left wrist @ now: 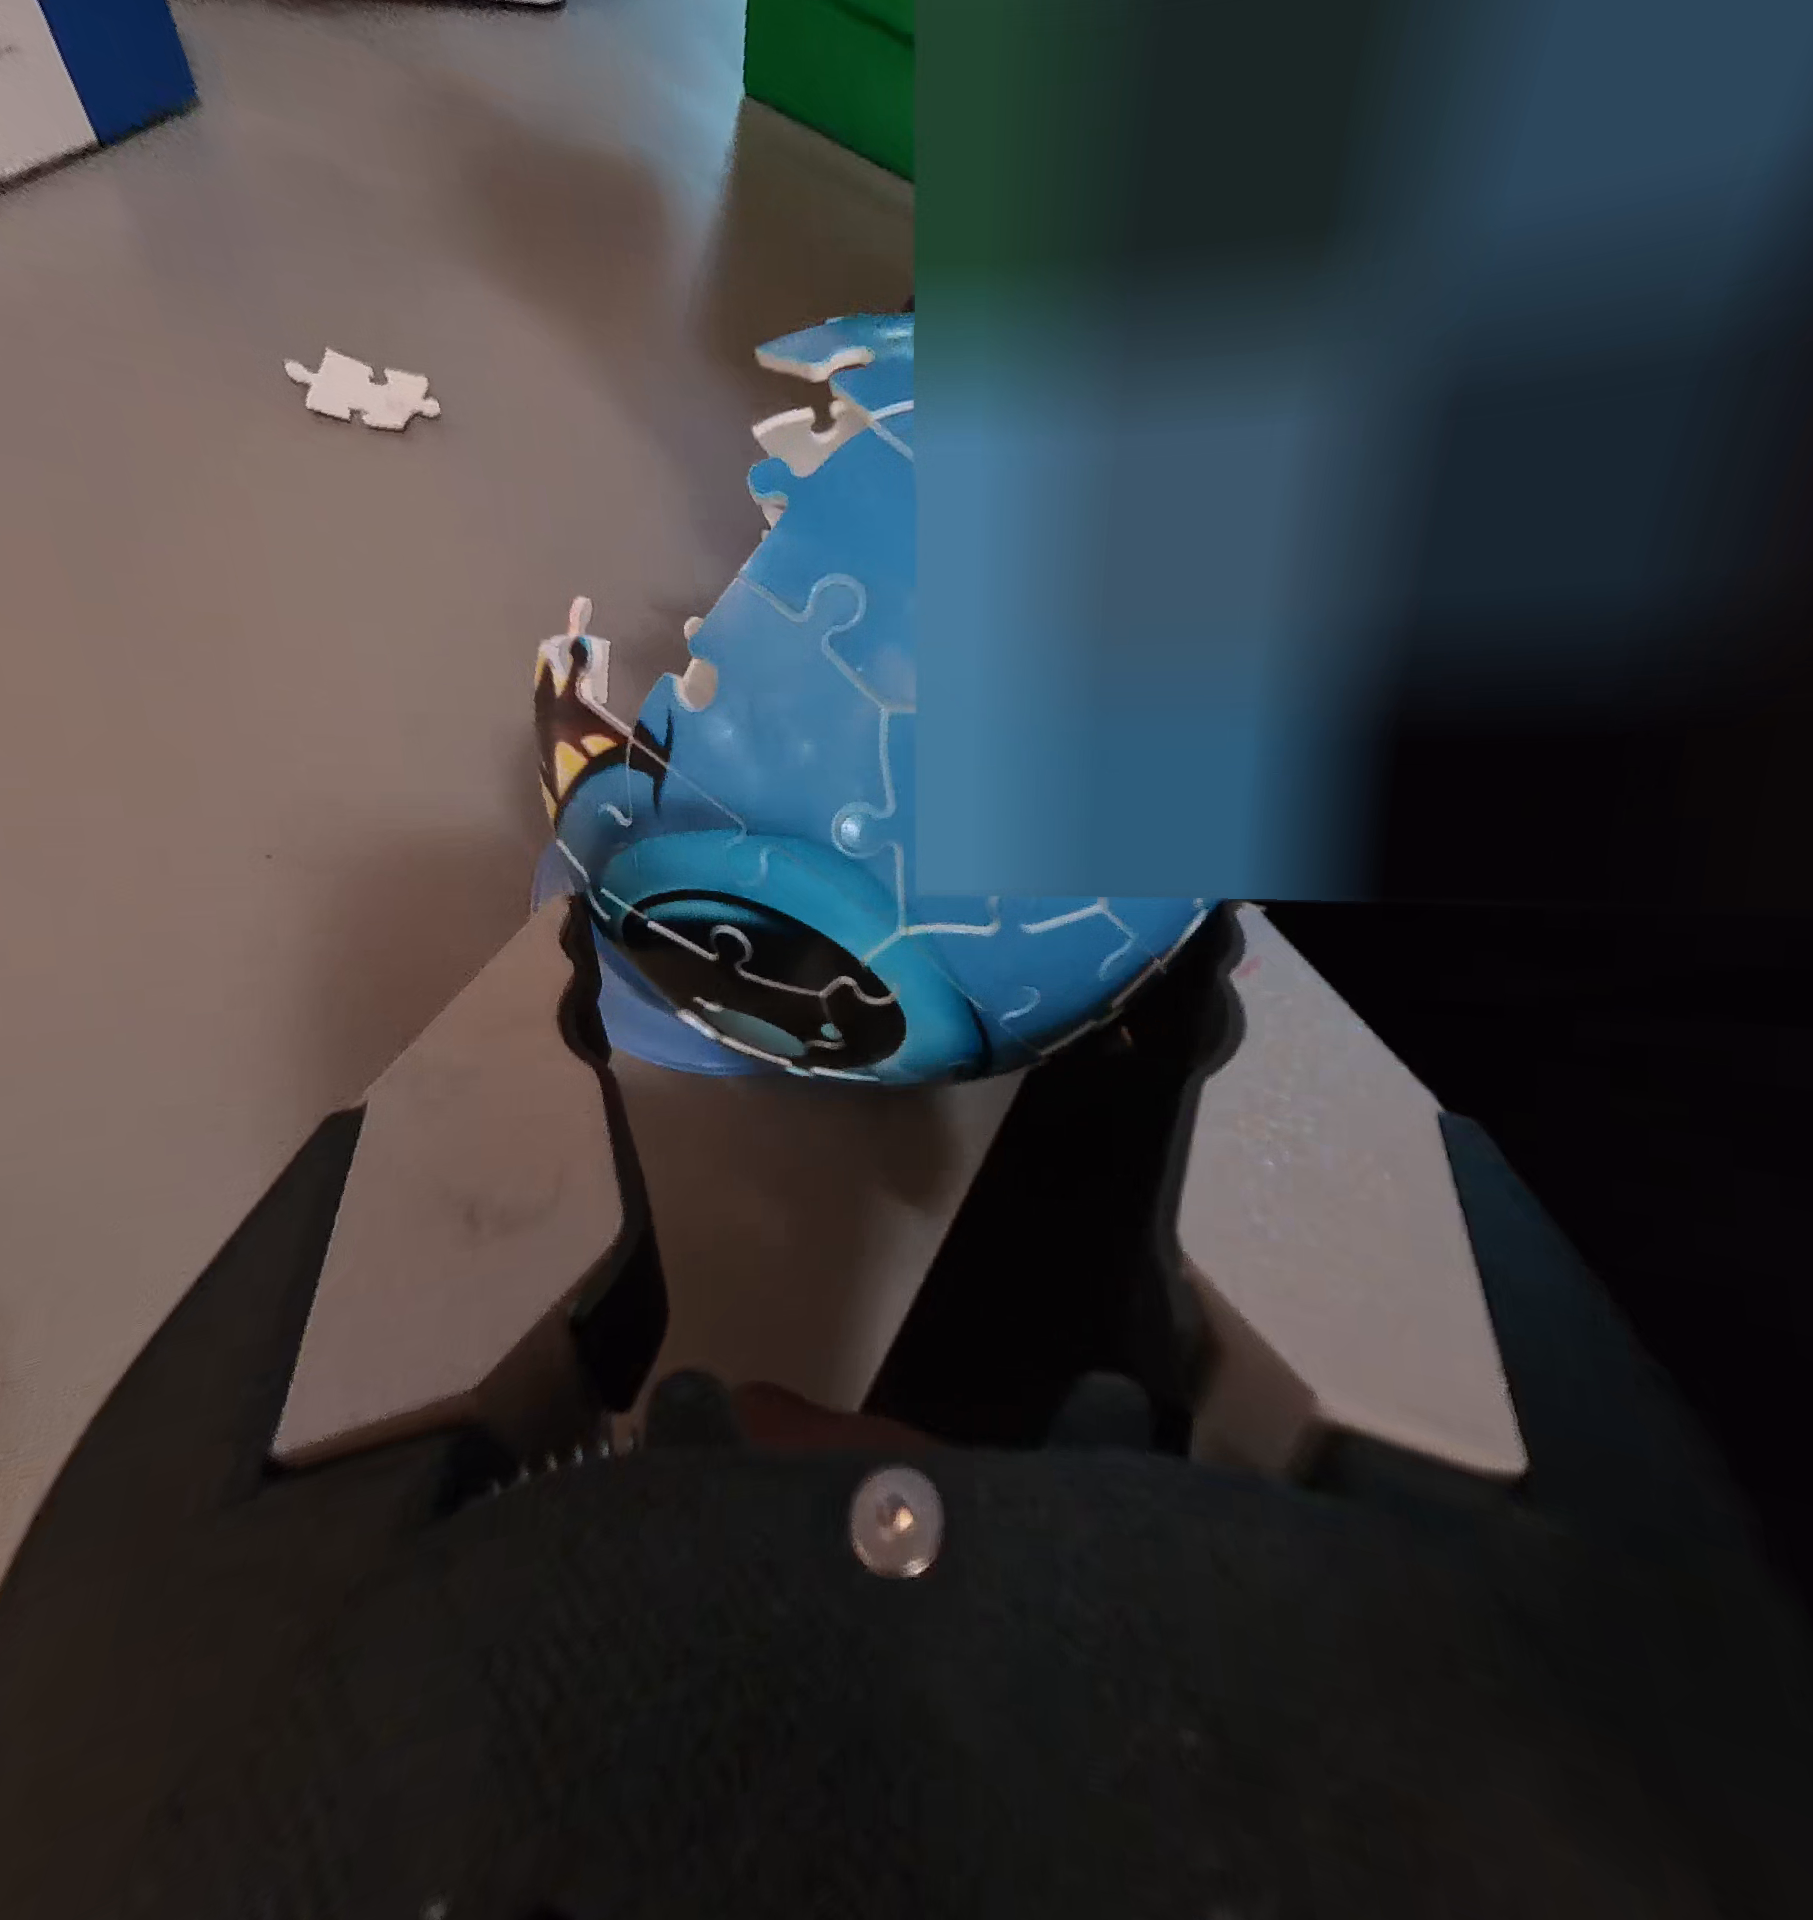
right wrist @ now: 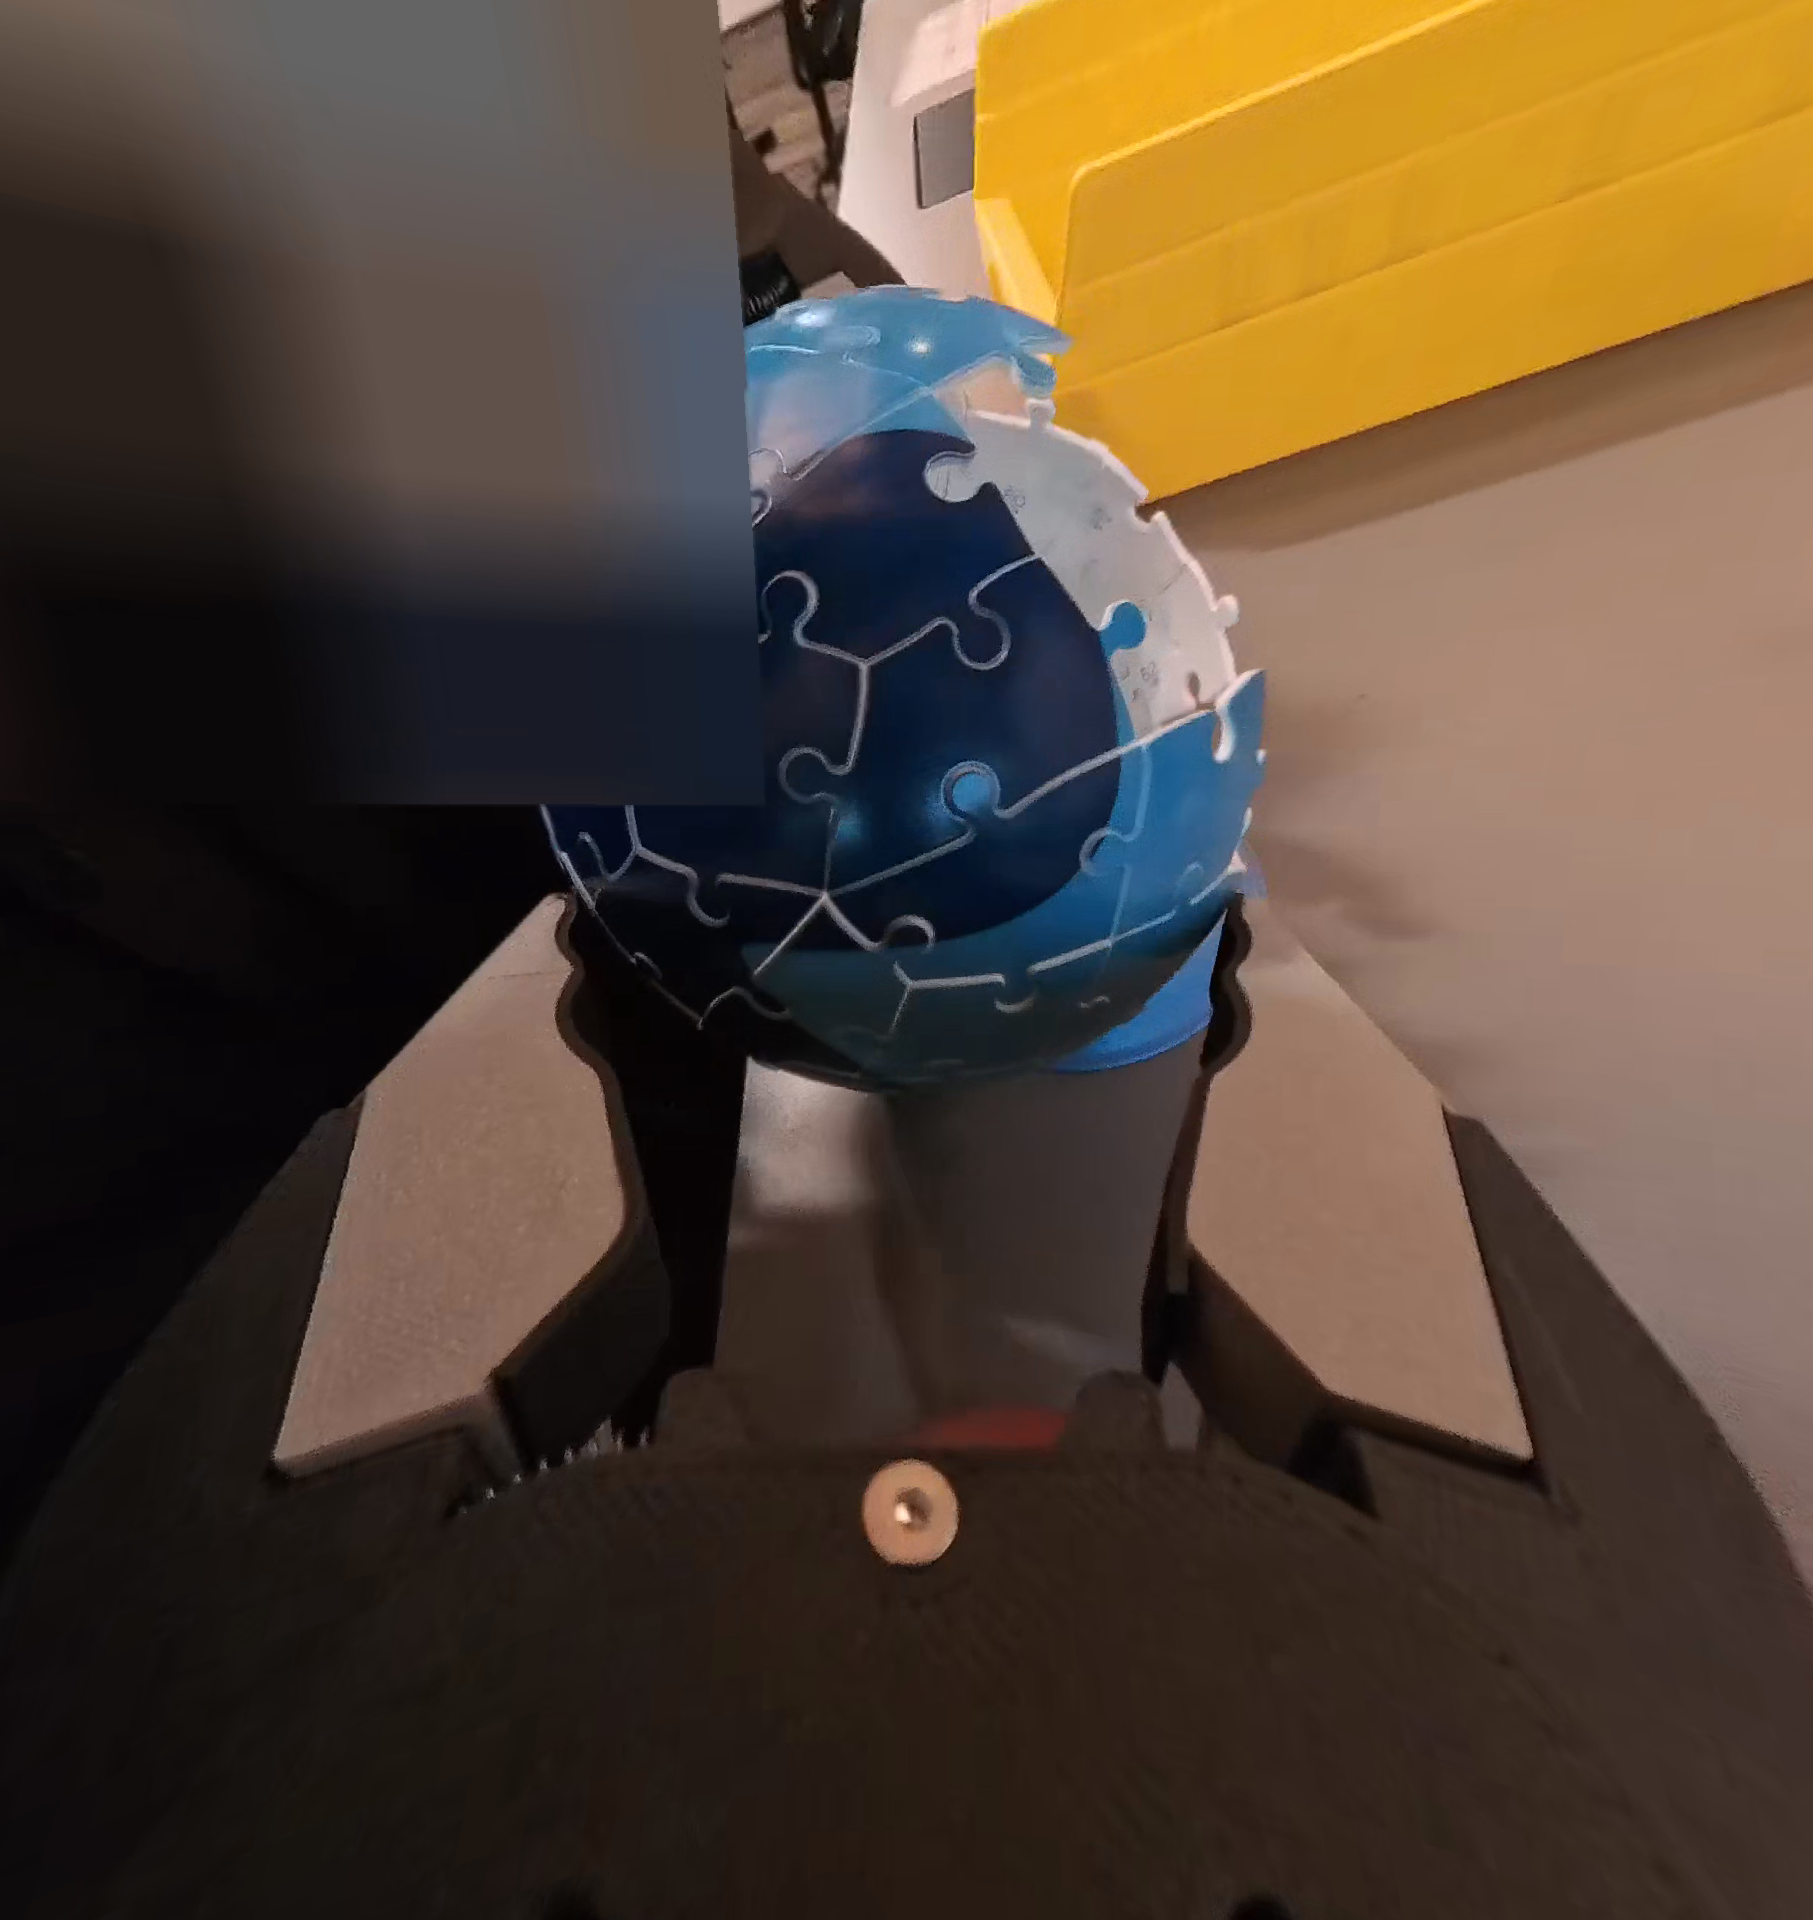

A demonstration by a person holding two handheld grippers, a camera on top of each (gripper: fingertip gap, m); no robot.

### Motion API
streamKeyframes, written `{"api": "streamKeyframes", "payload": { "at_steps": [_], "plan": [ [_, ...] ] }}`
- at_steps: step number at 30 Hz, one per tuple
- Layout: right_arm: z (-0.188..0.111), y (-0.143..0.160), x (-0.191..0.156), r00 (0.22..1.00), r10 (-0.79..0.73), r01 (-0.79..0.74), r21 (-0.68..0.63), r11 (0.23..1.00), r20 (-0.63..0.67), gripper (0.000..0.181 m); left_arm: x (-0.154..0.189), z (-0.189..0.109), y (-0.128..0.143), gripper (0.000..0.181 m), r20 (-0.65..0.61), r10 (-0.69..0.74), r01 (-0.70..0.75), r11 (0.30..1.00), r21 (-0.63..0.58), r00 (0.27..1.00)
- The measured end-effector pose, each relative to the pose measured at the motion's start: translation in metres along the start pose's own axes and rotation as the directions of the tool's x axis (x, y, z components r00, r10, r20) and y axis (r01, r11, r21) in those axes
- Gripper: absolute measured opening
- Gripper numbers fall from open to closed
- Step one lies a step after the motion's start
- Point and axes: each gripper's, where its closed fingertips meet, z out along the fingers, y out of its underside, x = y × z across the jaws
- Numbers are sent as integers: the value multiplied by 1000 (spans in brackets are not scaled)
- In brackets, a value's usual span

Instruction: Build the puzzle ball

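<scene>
Holding: both grippers grip the same partly built puzzle ball, centre of each wrist view.
Left gripper: fingers set wide and pressed against the ball's lower sides, clamped on it.
Right gripper: fingers likewise spread around the ball and closed on its sides.
Ball, left wrist view: light blue shell with a black and blue ring emblem facing the camera; jagged unfinished edge at its left, one piece with yellow and black print.
Ball, right wrist view: dark blue patch in front, white inner faces of pieces showing at the open upper right.
Loose piece: white side up, flat on the bench, upper left, well apart from the ball.
Yellow bin: upper right.
Green box: top centre.
Blue and white box: top left corner.
</scene>
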Motion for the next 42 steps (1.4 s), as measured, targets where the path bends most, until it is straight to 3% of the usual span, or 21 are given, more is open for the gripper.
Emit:
{"api": "streamKeyframes", "payload": {
  "at_steps": [11,16,20,24,30,35,42],
  "plan": [
    [2,-3,2,999,41,-41,-48,998,4,119,0,2,-2,117,3,-145,144,984,-102,989],
    [3,-1,4,994,100,-100,8,995,51,115,-5,-2,-3,116,-41,-148,146,988,-52,988],
    [-2,-2,10,1000,-14,15,75,997,-8,104,-14,-6,4,111,-26,2,-2,1000,8,1000],
    [-7,-5,15,976,-181,190,63,980,-124,115,-16,-9,10,111,18,236,-237,971,41,972],
    [-2,1,21,837,-493,492,-66,868,-238,120,-40,-10,11,116,180,452,-458,889,-9,874],
    [11,7,26,794,-554,539,-133,832,-250,121,-40,-2,12,112,206,539,-546,838,-28,817],
    [13,0,32,771,-559,550,-124,826,-304,123,-40,6,9,109,254,600,-608,792,-56,759]
  ]
}}
